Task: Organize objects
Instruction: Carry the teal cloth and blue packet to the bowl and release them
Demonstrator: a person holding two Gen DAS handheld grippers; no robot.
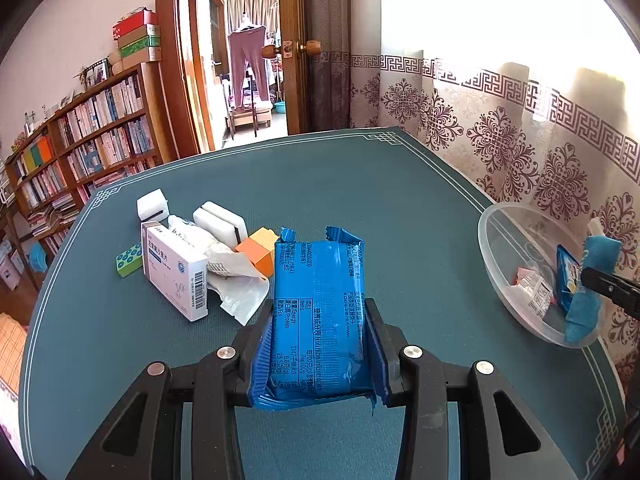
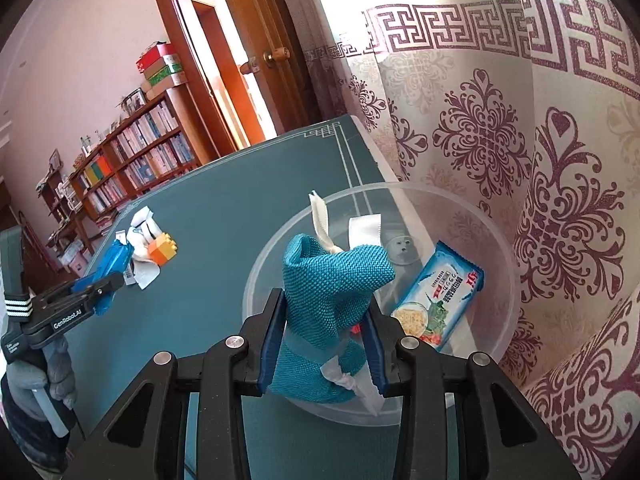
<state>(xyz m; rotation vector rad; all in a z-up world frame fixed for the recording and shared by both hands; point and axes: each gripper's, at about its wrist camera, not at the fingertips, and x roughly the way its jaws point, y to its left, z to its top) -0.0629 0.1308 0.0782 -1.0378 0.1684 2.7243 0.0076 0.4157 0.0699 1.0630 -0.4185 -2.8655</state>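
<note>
My left gripper (image 1: 320,316) is shut on a blue snack packet (image 1: 318,304) and holds it above the green table (image 1: 360,184). It also shows in the right wrist view (image 2: 108,276). My right gripper (image 2: 326,320) is shut on a teal mesh pouch (image 2: 328,292) with white ribbons, held over the clear plastic bowl (image 2: 500,272). The bowl holds a light blue cracker packet (image 2: 440,296). In the left wrist view the bowl (image 1: 504,240) stands at the right with the pouch (image 1: 588,312) in it.
A pile sits at the table's left: a white medicine box (image 1: 176,276), a green tile (image 1: 129,260), an orange block (image 1: 258,252), white blocks (image 1: 218,222), crumpled white wrapping (image 1: 236,280). A patterned curtain (image 1: 520,120) hangs right; a bookshelf (image 1: 80,152) stands left.
</note>
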